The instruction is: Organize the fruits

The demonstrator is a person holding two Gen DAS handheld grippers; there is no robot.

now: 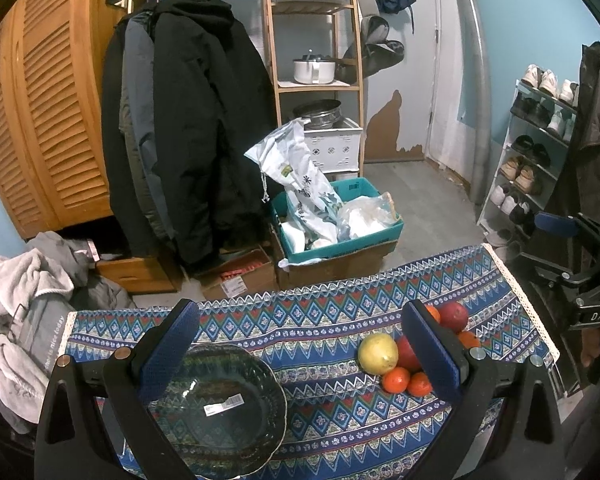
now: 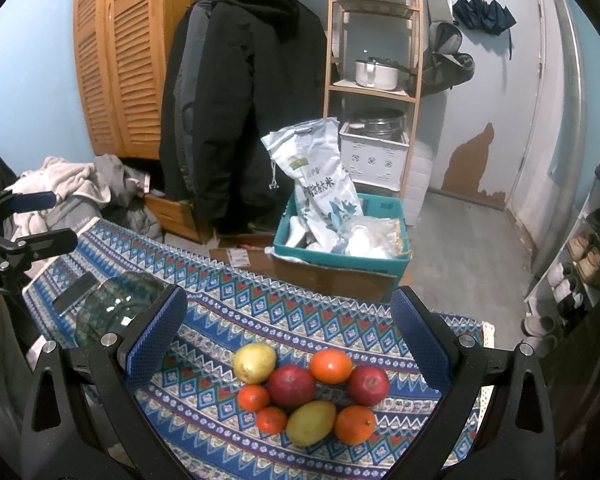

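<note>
Both grippers wide, holding nothing: right gripper (image 2: 286,344) hovers over fruit pile (image 2: 308,392) on patterned cloth (image 2: 228,312), left gripper (image 1: 300,344) near empty glass bowl (image 1: 220,408). Prob. first pick; next needs descent onto one fruit. Green mango (image 2: 311,422) long axis runs diag., lower-left to upper-right.
</note>
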